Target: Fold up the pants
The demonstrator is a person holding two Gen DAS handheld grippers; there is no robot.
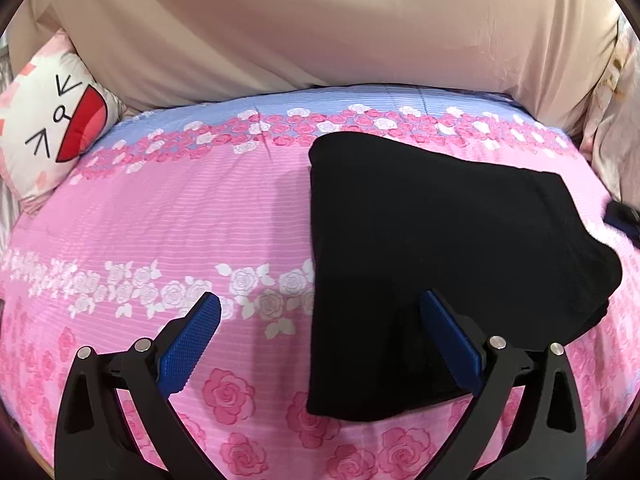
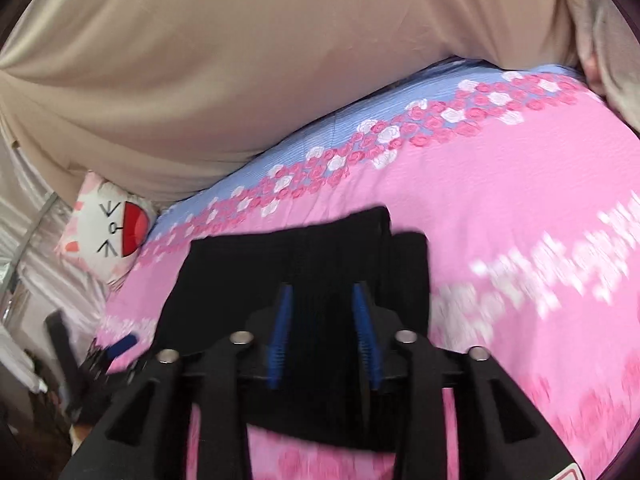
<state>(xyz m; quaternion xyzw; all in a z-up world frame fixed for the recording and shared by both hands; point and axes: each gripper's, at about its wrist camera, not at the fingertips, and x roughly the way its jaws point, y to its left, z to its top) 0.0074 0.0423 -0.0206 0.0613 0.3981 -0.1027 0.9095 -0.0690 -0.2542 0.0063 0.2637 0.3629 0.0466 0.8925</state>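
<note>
- Left wrist view: the left gripper has its fingers spread wide. Nothing is between them but air, and they touch no cloth that I can see.
- The black pants lie on the bed, folded into a thick, flat pack. They fill the space from the middle out to 3 o'clock. The near corner of the pack sits at about 5 o'clock, behind one blue finger.
- A cat pillow rests at 9 o'clock, well apart from the pants. A tan curtain hangs behind the bed at 12 o'clock.
- A blurry dark shape at 3 o'clock, at the far edge of the pants, may be the other gripper. I cannot tell for sure.
- Right wrist view: the right gripper is over the pants, near the middle of the view. Its fingers are partly spread, with black cloth seen in the gap. The view is blurry, and the pads do not seem to pinch the cloth.
- The cat pillow shows at 9 o'clock. The bed runs out to 3 o'clock, and the curtain is at 12 o'clock.
- How the pants will handle: they look soft, light and floppy. They will bend and sag when lifted. I think a good place to pinch is an edge or a corner, taking all the layers at once so the fold stays neat.
</note>
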